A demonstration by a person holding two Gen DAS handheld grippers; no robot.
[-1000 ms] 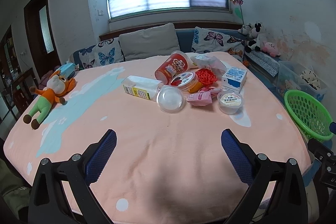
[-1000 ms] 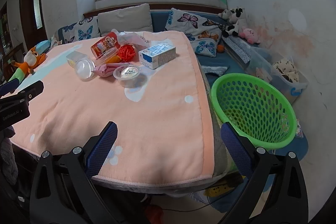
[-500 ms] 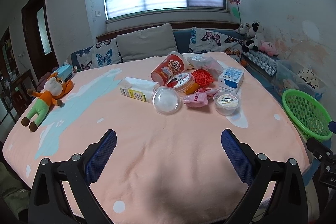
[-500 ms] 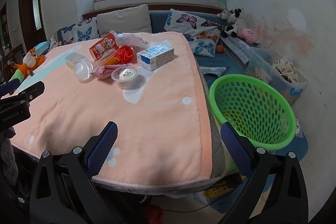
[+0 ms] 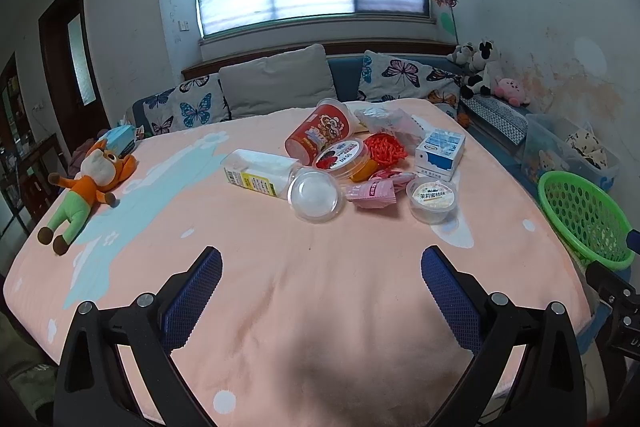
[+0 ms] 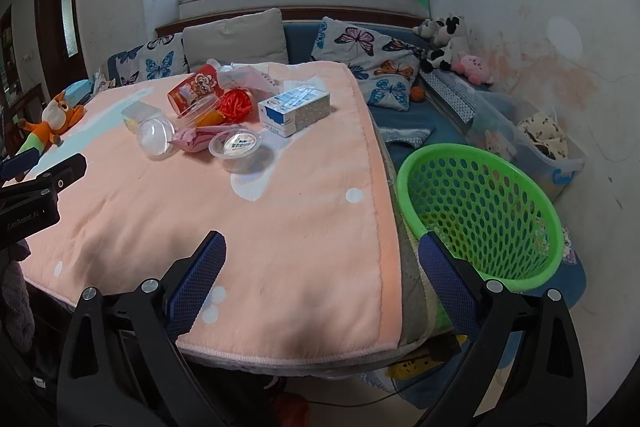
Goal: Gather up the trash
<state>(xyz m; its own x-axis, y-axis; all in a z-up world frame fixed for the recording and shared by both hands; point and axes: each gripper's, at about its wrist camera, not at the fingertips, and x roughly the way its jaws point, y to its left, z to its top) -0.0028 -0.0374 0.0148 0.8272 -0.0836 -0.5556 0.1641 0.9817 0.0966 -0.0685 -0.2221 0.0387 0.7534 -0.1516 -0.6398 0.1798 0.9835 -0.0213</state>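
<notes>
A pile of trash lies on the pink table cloth (image 5: 320, 287): a red noodle cup (image 5: 320, 135) on its side, a clear round lid (image 5: 316, 194), a clear jelly cup (image 5: 432, 198), a pink wrapper (image 5: 372, 191), a blue-white carton (image 5: 440, 151) and a clear yellow-labelled box (image 5: 260, 173). A green basket (image 6: 480, 203) stands beside the table's right edge. My left gripper (image 5: 320, 291) is open and empty above the near cloth. My right gripper (image 6: 320, 279) is open and empty over the table's near right corner, next to the basket.
An orange plush toy (image 5: 84, 187) lies at the table's left edge. A sofa with butterfly cushions (image 5: 280, 87) stands behind the table. A clear storage bin (image 6: 536, 147) and plush toys (image 6: 448, 39) sit along the right wall. The left gripper's body (image 6: 36, 187) shows at left.
Both grippers have drawn back slightly and lifted; the trash pile and basket look a little farther away. Nothing was grasped or moved on the table.
</notes>
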